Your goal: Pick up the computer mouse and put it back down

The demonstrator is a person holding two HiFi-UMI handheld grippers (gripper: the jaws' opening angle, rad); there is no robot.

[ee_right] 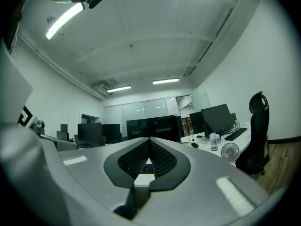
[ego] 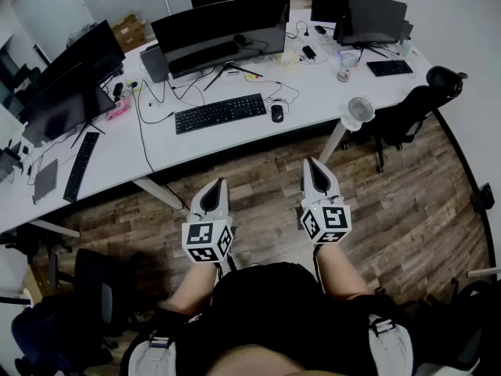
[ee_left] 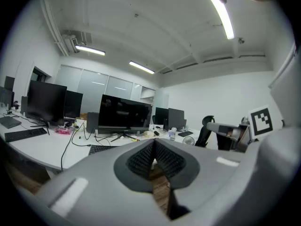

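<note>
**A:** Where are we? Both tools are in the lower middle of the head view, out over the wooden floor [ego: 258,171], short of the tabletop [ego: 313,92]. Nothing is in hand yet.

**B:** Right. The left tool [ego: 218,182] has its jaws pressed together with nothing between them, and its own view confirms the ribbed pads meet. The right tool [ego: 310,162] is the same: jaws closed tight and empty.

**A:** And the mouse?

**B:** The mouse [ego: 277,113] sits on the tabletop just beside the right end of the black keyboard [ego: 220,113], a little above the centre of the frame. It looks untouched, so I'd say the pick-up hasn't started.

**A:** So which tool goes for it?

**B:** The right one, for my money. The mouse lies up and a touch left of the right tool, with the tabletop's near edge between them. From the left tool it's up and well to the right, clearly the longer reach.

**A:** How is it lying?

**B:** Its long axis runs roughly up and down the frame, away from the person and close to the line the right tool already points along. A straight reach forward would put the jaws on its two long sides.

**A:** But closed as they are?

**B:** They'd have to spread first. The keyboard is close on the mouse's left, so that jaw has little room.
</note>
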